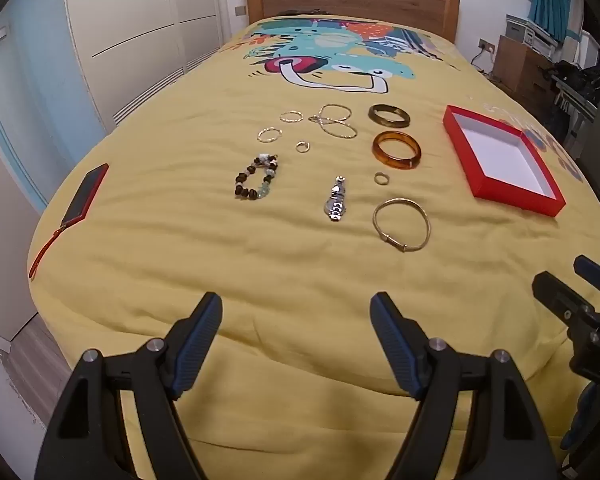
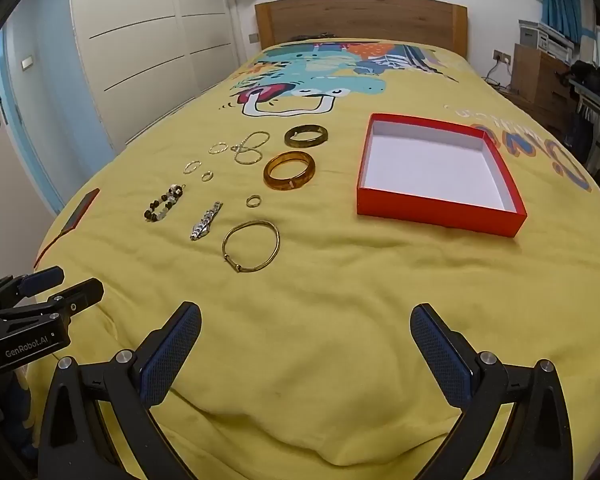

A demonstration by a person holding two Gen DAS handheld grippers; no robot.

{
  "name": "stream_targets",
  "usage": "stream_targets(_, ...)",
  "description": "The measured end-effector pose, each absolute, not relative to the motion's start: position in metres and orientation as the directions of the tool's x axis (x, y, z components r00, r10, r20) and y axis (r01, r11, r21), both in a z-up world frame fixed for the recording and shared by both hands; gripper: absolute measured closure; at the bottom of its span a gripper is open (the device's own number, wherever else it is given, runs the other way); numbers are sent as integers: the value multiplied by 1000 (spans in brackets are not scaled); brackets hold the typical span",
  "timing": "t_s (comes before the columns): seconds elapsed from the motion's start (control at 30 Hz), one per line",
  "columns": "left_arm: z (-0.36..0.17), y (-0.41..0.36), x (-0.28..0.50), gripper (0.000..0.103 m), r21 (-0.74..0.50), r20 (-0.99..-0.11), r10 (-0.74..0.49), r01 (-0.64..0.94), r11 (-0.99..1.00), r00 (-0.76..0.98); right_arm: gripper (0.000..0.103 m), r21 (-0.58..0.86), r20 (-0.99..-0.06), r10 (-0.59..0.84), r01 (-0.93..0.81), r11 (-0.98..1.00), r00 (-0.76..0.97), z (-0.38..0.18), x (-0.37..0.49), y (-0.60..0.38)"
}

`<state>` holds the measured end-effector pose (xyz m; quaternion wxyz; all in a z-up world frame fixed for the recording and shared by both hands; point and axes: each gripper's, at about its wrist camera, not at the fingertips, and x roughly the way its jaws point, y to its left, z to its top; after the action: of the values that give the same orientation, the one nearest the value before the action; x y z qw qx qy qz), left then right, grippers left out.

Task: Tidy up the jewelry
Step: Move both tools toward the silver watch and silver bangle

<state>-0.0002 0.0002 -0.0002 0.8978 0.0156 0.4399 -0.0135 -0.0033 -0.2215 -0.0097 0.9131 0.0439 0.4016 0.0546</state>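
Both tools idle over near edge of bed [image 2: 320,320], nothing picked yet. Left tool [image 1: 296,312] jaws wide, empty. Right tool [image 2: 306,320] jaws wide, empty. Jewelry spread mid-bed; red box [image 2: 440,208] empty, right of pieces. Thin gold bangle [image 2: 252,246] nearest, just left of box; watch [image 2: 206,221] and beaded bracelet [image 2: 164,203] further left; amber bangle [image 2: 289,170] farther. Judged best: right tool took gold bangle first, pinched one side of rim, pads low against soft quilt, lifted clear, dropped inside box walls.

On the bedspread [image 2: 340,300], jewellery [image 2: 236,184] lies centre-left of frame; the box [image 2: 440,208] sits right of it.
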Motion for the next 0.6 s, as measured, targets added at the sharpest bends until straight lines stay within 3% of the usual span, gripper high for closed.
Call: stream_targets(0.6,-9,1,17,28,25,-810,-12,55,998,586,1,77,-759,71,-19,997,647,-14,0,-225)
